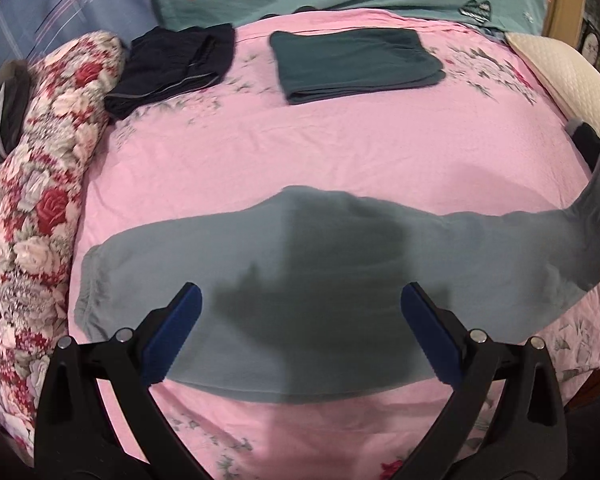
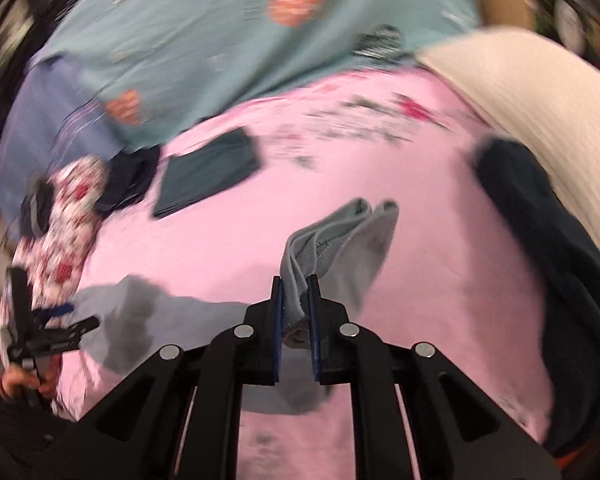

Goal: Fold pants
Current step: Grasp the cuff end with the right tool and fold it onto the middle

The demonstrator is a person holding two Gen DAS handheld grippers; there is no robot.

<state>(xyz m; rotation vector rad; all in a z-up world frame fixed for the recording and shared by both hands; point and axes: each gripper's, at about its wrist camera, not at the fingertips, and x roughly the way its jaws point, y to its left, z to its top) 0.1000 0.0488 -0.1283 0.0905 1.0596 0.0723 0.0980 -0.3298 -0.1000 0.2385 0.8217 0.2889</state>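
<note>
While my right gripper (image 2: 296, 300) clamps the bunched leg cuffs of the grey pants (image 1: 340, 280), that end lifts off the pink bedsheet (image 1: 340, 152). Their long axis runs side to side across the bed, the waistband end lying towards my left. My left gripper (image 1: 300, 304) hangs wide open and empty above their middle, nearer the flat part.

The right wrist view is motion-blurred, so the bed's (image 2: 420, 208) floral print smears. The grey pants' (image 1: 340, 272) far leg runs off the left wrist view's right edge. The dark garment (image 2: 560, 280) by the bed's right edge cannot be identified.
</note>
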